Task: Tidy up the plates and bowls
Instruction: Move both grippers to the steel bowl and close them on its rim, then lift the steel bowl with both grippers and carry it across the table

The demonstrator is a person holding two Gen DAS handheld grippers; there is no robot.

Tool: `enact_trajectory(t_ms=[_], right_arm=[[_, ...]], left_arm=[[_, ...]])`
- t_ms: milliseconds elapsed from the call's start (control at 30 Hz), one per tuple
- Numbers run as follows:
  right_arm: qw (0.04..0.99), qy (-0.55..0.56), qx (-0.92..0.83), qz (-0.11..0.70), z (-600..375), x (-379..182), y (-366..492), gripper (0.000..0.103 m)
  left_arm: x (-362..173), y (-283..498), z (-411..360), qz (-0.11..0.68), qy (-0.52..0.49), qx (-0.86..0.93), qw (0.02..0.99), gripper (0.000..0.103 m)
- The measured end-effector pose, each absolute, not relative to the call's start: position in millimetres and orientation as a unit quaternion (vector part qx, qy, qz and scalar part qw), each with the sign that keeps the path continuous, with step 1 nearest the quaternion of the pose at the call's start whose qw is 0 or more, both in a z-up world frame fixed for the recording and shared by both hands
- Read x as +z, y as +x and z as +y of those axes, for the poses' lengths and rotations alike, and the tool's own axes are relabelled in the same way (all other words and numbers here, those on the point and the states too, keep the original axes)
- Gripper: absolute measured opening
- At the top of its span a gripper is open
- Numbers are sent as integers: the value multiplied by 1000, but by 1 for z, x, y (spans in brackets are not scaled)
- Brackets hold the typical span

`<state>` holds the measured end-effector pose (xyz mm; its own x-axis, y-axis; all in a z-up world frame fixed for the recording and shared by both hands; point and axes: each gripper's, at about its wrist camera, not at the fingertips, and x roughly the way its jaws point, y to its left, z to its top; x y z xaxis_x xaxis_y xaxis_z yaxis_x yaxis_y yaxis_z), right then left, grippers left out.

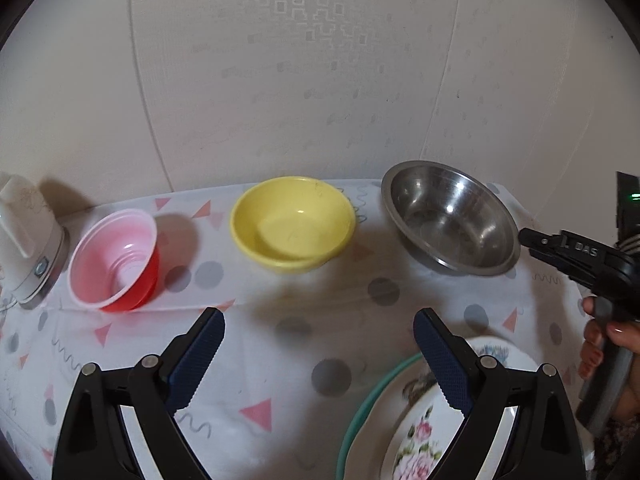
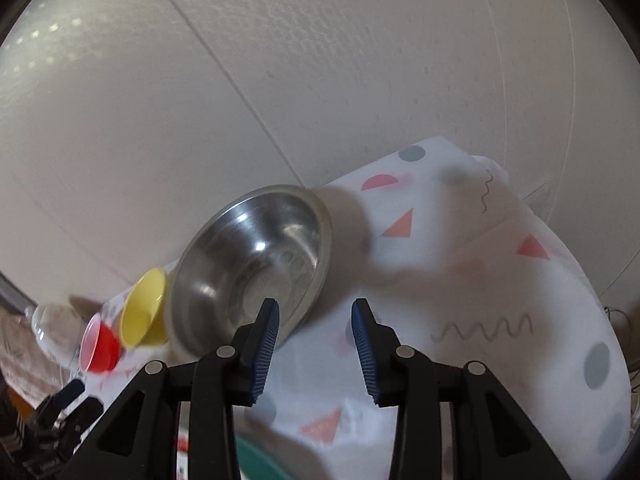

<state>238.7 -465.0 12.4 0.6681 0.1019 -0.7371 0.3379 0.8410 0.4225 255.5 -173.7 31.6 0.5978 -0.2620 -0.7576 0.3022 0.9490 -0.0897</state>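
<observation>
Three bowls stand in a row at the back of the table: a red bowl with a white inside [image 1: 116, 260], a yellow bowl [image 1: 292, 222] and a steel bowl [image 1: 452, 216]. A floral plate [image 1: 424, 436] lies on a green-rimmed plate [image 1: 360, 416] at the front right. My left gripper [image 1: 320, 328] is open and empty above the cloth in front of the yellow bowl. My right gripper [image 2: 316, 316] is open and empty, its left fingertip over the near rim of the steel bowl [image 2: 256, 264]. The yellow bowl [image 2: 146, 308] and red bowl [image 2: 100, 346] show at the left.
A white kettle-like appliance [image 1: 28, 240] stands at the far left. The table has a white patterned cloth [image 1: 260, 360] and backs onto a pale wall. The right gripper and the hand on it show at the right edge [image 1: 580, 264]. The table's right edge [image 2: 580, 264] drops off.
</observation>
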Motion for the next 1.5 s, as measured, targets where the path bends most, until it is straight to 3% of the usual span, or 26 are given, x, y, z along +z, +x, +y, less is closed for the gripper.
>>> enact_trajectory(t_ms=[233, 267, 300, 533, 600, 667, 800, 1167, 1500], right_arm=[[863, 302, -45, 404, -466, -9, 263, 38], [864, 298, -42, 403, -465, -11, 265, 36], [864, 294, -36, 408, -463, -13, 266, 27], [875, 277, -14, 397, -461, -12, 260, 20], [879, 271, -12, 393, -459, -11, 256, 20], [879, 279, -8, 388, -461, -13, 252, 20], [882, 288, 6, 372, -464, -17, 245, 20], [890, 309, 30, 334, -475, -27, 234, 20], [891, 316, 39, 323, -478, -30, 226, 19]], left_arm=[[25, 283, -184, 446, -5, -162, 880, 96], [23, 286, -187, 451, -5, -163, 878, 96], [23, 288, -190, 453, -6, -164, 876, 96], [25, 308, -225, 452, 11, -188, 872, 95], [23, 314, -236, 455, 24, -189, 870, 91], [19, 320, -245, 463, 33, -192, 865, 79], [7, 334, -260, 487, 36, -198, 850, 72], [-8, 345, -284, 497, 38, -234, 835, 24], [-6, 328, -281, 476, 35, -239, 846, 23]])
